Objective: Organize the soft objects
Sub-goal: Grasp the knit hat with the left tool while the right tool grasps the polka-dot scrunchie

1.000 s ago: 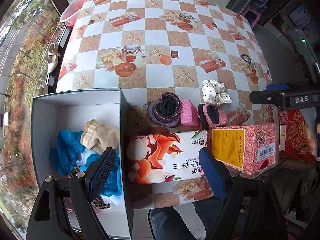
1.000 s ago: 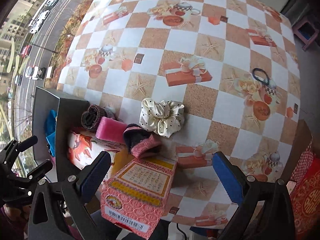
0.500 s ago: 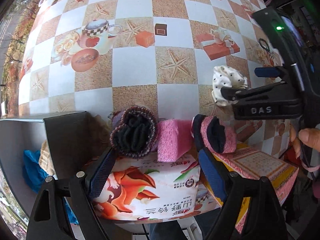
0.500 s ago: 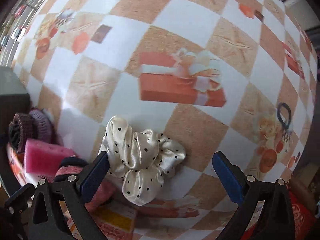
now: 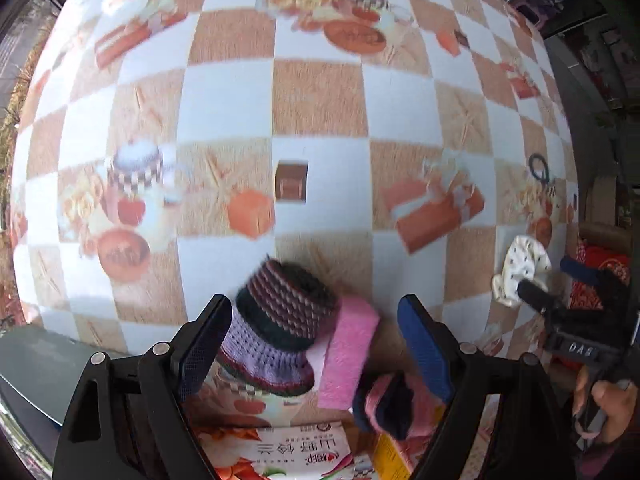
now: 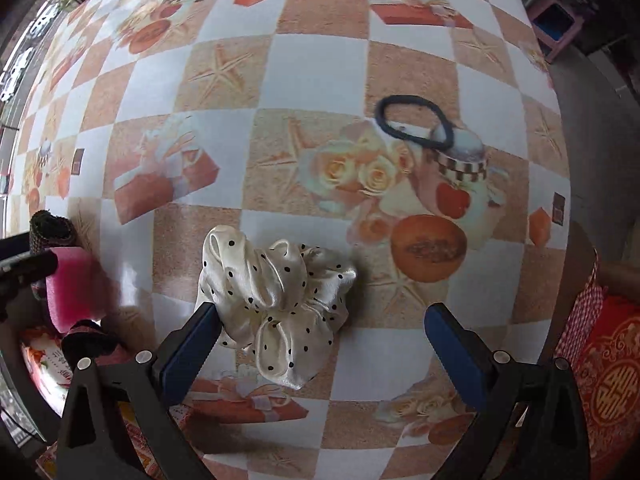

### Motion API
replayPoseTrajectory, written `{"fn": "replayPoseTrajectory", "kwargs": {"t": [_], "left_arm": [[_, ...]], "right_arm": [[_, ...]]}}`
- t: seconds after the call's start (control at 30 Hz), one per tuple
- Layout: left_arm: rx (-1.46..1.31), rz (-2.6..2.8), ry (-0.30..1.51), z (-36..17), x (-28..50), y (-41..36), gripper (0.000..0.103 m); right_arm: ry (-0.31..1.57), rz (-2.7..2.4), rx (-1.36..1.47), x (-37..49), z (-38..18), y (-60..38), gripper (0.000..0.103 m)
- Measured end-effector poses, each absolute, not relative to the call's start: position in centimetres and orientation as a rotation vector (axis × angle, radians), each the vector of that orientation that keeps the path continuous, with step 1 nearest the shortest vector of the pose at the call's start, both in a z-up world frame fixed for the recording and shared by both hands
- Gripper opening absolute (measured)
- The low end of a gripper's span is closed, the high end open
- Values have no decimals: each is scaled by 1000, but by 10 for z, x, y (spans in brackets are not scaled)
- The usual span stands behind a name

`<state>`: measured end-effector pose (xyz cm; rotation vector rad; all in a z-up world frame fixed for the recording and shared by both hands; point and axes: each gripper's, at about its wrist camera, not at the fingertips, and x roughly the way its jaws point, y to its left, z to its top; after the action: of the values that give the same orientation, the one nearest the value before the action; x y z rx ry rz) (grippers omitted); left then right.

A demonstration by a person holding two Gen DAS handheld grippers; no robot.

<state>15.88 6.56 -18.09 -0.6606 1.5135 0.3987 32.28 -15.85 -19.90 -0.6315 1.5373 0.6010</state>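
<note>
Left tongs (image 5: 316,340) pointing down, standing wide open, gripping nothing. Knit roll (image 5: 280,328) sitting between pads, hugging left pad (image 5: 204,344), tilted, dark open end aiming up and away from tongs, long axis running near-to-far. Pink sponge (image 5: 348,352) touching roll's right side, on edge, long axis near-to-far, well clear of right pad. Pink sock roll (image 5: 392,400) lying nearer, just under right pad. Tissue pack (image 5: 288,456) crowding near edge below tongs.

Right tongs (image 6: 320,344) pointing down, wide open, empty. Scrunchie (image 6: 276,304) lying flat on table (image 6: 312,76), left part touching left pad, right pad well apart; no clear long axis. Black hair tie (image 6: 416,120) lying far beyond tips, nothing blocking.
</note>
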Motion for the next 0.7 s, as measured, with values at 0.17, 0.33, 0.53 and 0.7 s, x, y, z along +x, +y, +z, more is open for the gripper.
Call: {"fn": "replayPoseTrajectory", "kwargs": {"t": [0.17,0.33,0.53,0.7], "left_arm": [[-591,424,1463,-151,151,75,88],[-549,466,1558,-174,138,74,88],[-498,457,1624,-198,132,69,88],[-473,423,1660,-221,149,57,88]], "right_arm": [[1533,609,-502,328,-181,-192,102],[1538,667,-491,322,-180,-189,102],[1558,683,-503,320,-197,-173,102],[1547,678,-577,302,-217,-172,102]]}}
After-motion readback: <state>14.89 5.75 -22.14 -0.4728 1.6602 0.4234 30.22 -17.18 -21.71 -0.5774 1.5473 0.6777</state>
